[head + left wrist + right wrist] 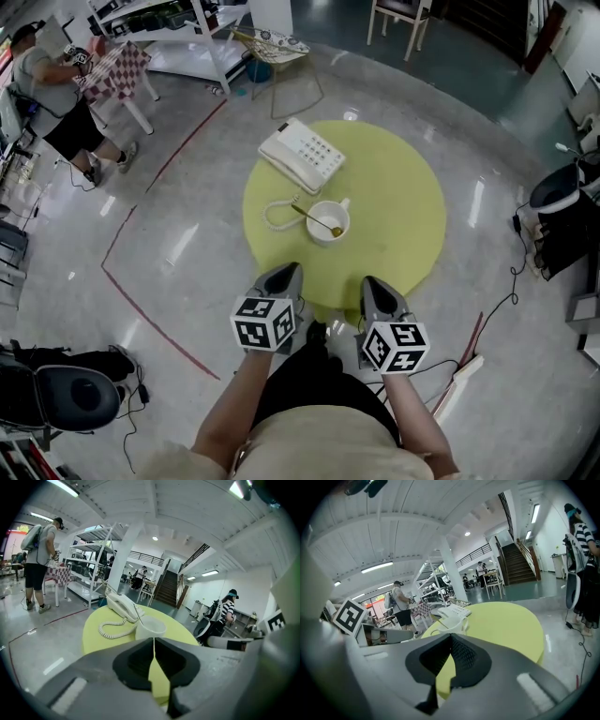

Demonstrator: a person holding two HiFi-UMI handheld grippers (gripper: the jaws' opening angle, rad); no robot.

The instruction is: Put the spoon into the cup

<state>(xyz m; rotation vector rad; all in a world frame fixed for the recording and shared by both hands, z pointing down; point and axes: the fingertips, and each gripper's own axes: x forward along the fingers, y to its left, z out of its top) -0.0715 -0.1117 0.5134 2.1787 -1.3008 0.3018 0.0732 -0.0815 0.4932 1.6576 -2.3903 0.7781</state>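
Note:
A white cup [328, 222] stands on the round yellow-green table [394, 197], with a gold spoon [317, 221] resting in it, bowl inside and handle leaning out over the rim to the left. Both grippers hang at the table's near edge, short of the cup. The left gripper [284, 272] is shut with nothing between its tips, and the right gripper [375, 283] is shut and empty too. In the left gripper view the cup [150, 627] sits just beyond the closed left gripper [153, 640]. In the right gripper view the cup [452, 625] lies ahead of the right gripper [451, 634].
A white telephone [302, 155] with a coiled cord [278, 214] lies on the table behind and left of the cup. A person [56, 94] stands far left by a small checkered table. A black chair [66, 394] is at lower left; cables trail on the floor at right.

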